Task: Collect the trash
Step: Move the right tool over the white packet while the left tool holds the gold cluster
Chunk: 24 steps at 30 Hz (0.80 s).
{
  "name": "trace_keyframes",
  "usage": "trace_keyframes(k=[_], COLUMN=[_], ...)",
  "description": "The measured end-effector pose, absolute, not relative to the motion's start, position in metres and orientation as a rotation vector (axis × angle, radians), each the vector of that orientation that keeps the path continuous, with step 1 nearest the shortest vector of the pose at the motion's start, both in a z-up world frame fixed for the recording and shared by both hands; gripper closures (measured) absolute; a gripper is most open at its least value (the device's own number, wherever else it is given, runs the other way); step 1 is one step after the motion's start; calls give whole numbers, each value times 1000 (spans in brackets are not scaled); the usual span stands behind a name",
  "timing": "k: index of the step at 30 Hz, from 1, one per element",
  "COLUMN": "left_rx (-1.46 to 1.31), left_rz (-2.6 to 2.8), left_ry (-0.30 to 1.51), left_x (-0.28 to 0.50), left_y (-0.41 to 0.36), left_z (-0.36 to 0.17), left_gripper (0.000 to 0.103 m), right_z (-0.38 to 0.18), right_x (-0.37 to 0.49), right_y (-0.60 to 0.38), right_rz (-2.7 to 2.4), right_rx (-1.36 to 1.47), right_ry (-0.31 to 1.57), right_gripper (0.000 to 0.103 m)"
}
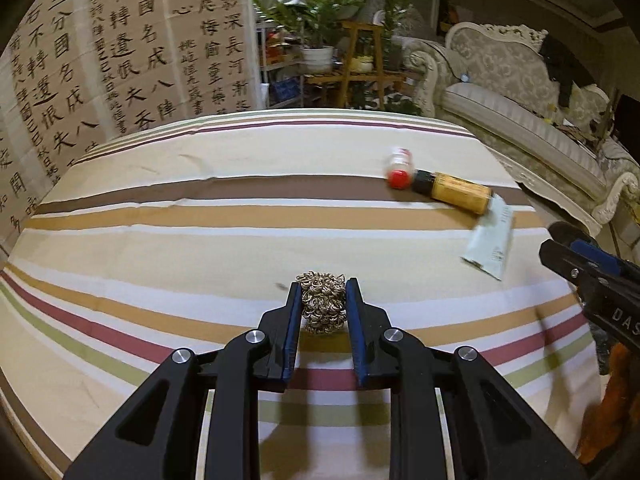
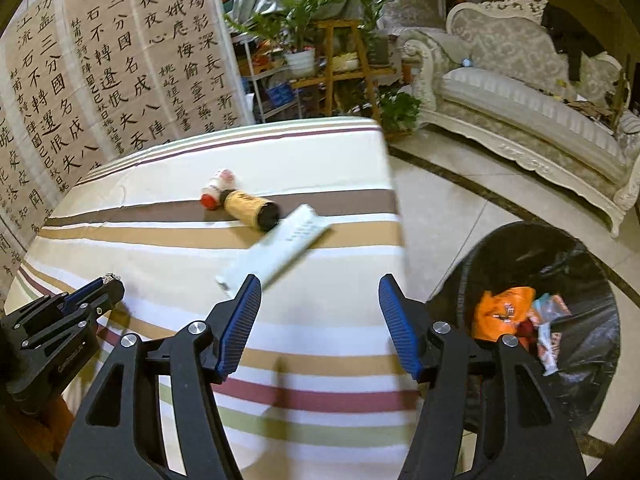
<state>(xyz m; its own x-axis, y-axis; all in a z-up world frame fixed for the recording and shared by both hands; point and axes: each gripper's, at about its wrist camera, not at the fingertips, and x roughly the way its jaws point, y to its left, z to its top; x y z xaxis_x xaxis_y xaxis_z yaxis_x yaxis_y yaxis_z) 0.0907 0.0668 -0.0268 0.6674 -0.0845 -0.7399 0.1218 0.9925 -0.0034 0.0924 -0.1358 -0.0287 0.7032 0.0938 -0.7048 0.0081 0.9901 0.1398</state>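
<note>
My left gripper [image 1: 323,286] is shut on a brownish metal scouring ball [image 1: 322,300], just above the striped tablecloth [image 1: 160,208]. It also shows at the left of the right wrist view [image 2: 106,284]. My right gripper [image 2: 316,284] is open and empty above the table's right edge; it also shows in the left wrist view [image 1: 560,240]. On the cloth lie a small white bottle with a red cap [image 2: 218,186], a yellow bottle with a black cap [image 2: 250,208] and a pale flat paper packet [image 2: 276,248]. They also show in the left wrist view: white bottle [image 1: 400,166], yellow bottle [image 1: 454,190], packet [image 1: 490,240].
A black-lined trash bin [image 2: 576,264] stands on the tiled floor right of the table, holding an orange bag [image 2: 498,312] and wrappers. A calligraphy screen [image 2: 100,60] stands behind the table on the left. Plants on a wooden stand [image 2: 344,60] and an ornate sofa [image 2: 520,112] are beyond.
</note>
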Motion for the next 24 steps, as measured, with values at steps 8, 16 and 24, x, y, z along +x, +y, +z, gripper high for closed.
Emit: trace_keyframes(k=[8, 16, 24], left_rx=[13, -3, -7], left_rz=[-93, -116, -143], left_ry=[822, 831, 831], left_x=[93, 97, 98], left_y=[94, 101, 105], left_z=[-25, -27, -27], left_gripper=[80, 80, 80], right_z=[-35, -47, -49], right_x=[126, 142, 127], right_y=[-104, -87, -102], right_rz=[11, -45, -60], right_rx=[132, 65, 25], right_ry=[855, 897, 902], right_gripper=[38, 34, 34])
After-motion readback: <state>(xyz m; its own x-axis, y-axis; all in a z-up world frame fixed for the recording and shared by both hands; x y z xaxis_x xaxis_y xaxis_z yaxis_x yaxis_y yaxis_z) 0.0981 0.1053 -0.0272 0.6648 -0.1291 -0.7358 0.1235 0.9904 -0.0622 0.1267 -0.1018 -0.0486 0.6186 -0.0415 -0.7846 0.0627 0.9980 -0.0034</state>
